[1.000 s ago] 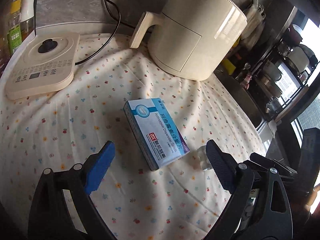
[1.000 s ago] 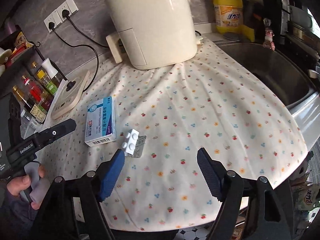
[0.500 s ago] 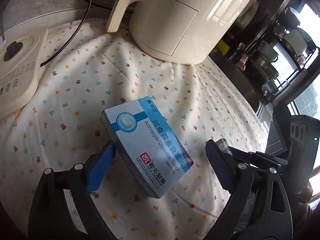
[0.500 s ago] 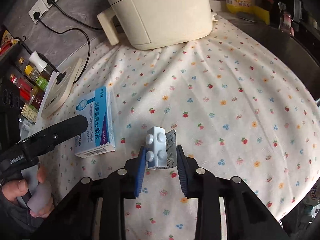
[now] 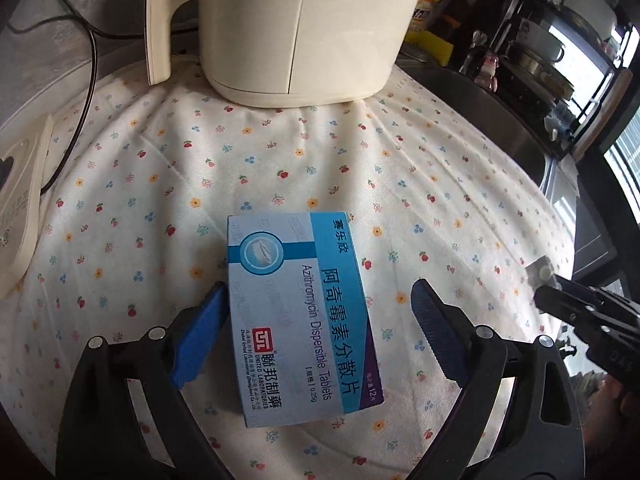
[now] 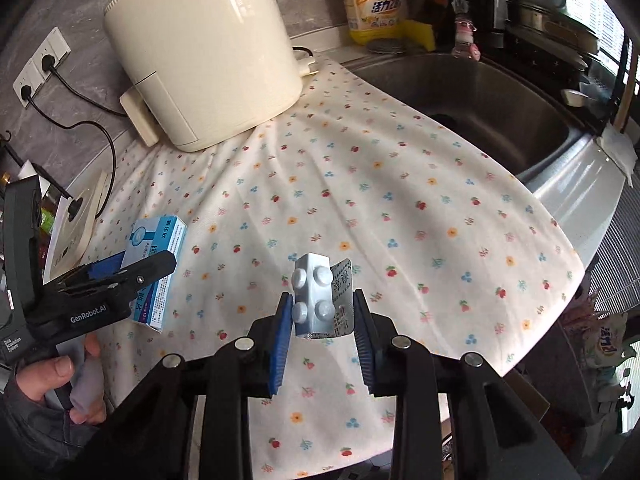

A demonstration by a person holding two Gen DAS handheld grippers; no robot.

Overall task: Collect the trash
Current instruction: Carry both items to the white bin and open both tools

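Observation:
A blue and white medicine box [image 5: 298, 312] lies on the floral cloth. My left gripper [image 5: 316, 344] is open with its jaws on either side of the box; the left blue pad [image 5: 200, 340] is at the box's edge, the right pad apart from it. The box [image 6: 160, 256] and left gripper [image 6: 132, 276] also show in the right wrist view. My right gripper [image 6: 322, 328] is shut on a blister pack of white pills [image 6: 318, 300], held lifted above the cloth. The right gripper's tip [image 5: 560, 300] shows at the right of the left wrist view.
A cream air fryer [image 5: 304, 28] stands at the back of the cloth, with a black cord [image 5: 86, 92] and a cream appliance base [image 5: 20, 204] to its left. A steel sink [image 6: 480, 112] lies to the right, a yellow detergent bottle [image 6: 374, 0] behind it.
My left gripper has moved forward so the box now lies between its jaws. My right gripper closed on the blister pack and has lifted it off the cloth.

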